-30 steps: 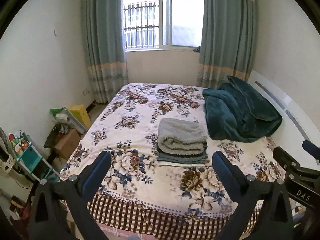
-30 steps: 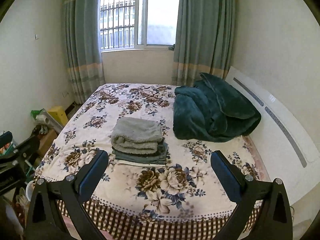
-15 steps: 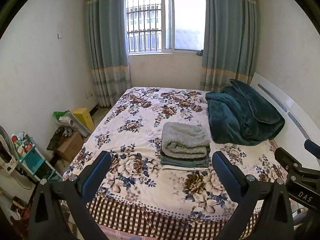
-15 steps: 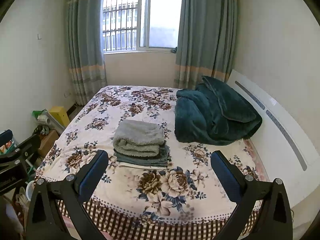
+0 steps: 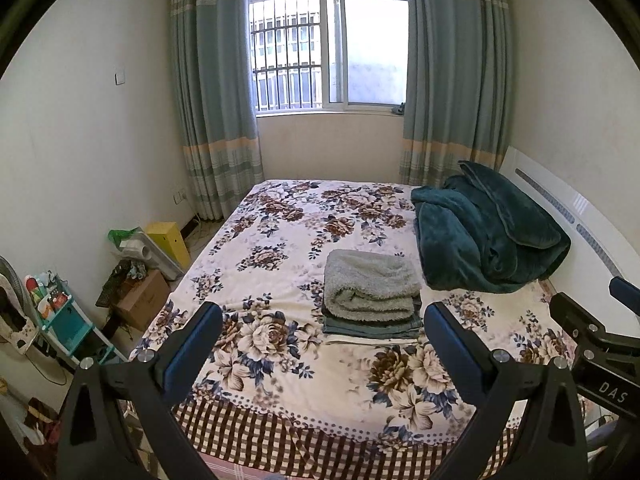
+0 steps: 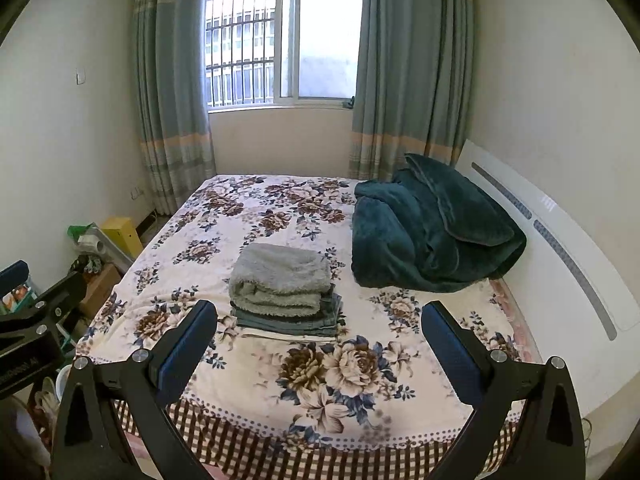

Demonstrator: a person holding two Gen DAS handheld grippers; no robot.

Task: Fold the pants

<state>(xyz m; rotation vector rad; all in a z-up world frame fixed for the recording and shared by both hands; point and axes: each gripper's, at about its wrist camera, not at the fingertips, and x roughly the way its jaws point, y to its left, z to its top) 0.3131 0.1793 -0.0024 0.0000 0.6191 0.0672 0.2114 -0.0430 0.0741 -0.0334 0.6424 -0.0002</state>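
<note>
A bed (image 5: 280,240) covered by a cream floral bedspread with a brown checked border fills the small room, its far end towards a barred window (image 5: 328,48) framed by grey-green curtains (image 5: 216,92). The folded pants (image 5: 370,326) lie near the middle of the bed as a dark grey-green layer at the bottom of a neat stack, with a folded grey fleece blanket (image 5: 370,284) resting on top. Just beside the stack, a crumpled dark teal blanket (image 5: 484,236) is heaped against the white headboard (image 5: 580,216). On the floor by the left wall sit a cardboard box (image 5: 142,300), a yellow box (image 5: 168,240) and a teal rack (image 5: 66,322). The left gripper (image 5: 322,338) and the right gripper (image 6: 320,336) both hover over the foot of the bed, jaws spread wide, holding nothing, well short of the stack.
</note>
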